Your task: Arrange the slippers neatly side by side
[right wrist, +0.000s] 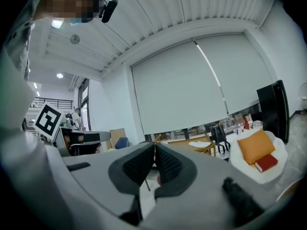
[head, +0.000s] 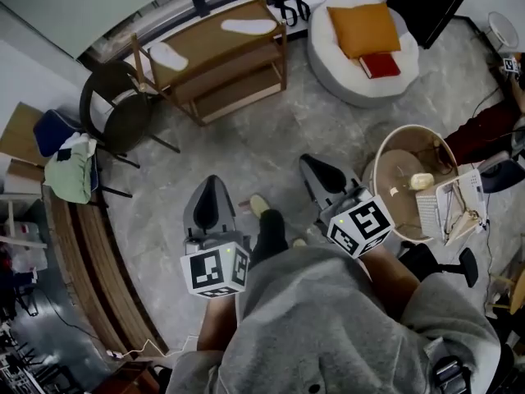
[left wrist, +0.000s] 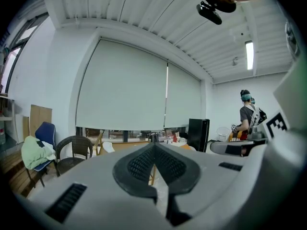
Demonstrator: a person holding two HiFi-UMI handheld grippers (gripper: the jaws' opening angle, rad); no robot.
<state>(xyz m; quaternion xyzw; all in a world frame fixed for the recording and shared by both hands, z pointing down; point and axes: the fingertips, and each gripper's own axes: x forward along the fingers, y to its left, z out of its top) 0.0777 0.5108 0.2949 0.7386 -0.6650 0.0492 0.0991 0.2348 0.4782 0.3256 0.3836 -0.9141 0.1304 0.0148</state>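
Two white slippers lie apart on a low wooden shelf table point(head: 271, 52) at the far side of the room: one point(head: 248, 25) near its right end, the other point(head: 168, 54) at its left end. In the head view my left gripper point(head: 212, 184) and right gripper point(head: 312, 165) hang over the grey floor, well short of the table, both pointing toward it. Each has its jaws together with nothing between them. The left gripper view has the left gripper point(left wrist: 154, 145) with one slipper point(left wrist: 108, 146) beyond it. The right gripper view has the right gripper point(right wrist: 154, 145) and a slipper point(right wrist: 200, 144).
A dark wicker chair point(head: 115, 109) stands left of the table. A blue chair with green cloth point(head: 70, 167) is further left. A white beanbag point(head: 353, 80) with an orange cushion point(head: 363, 28) and a red book point(head: 379, 64) sits right. A round basket point(head: 394, 142) stands near right. Another person point(left wrist: 247, 114) stands far off.
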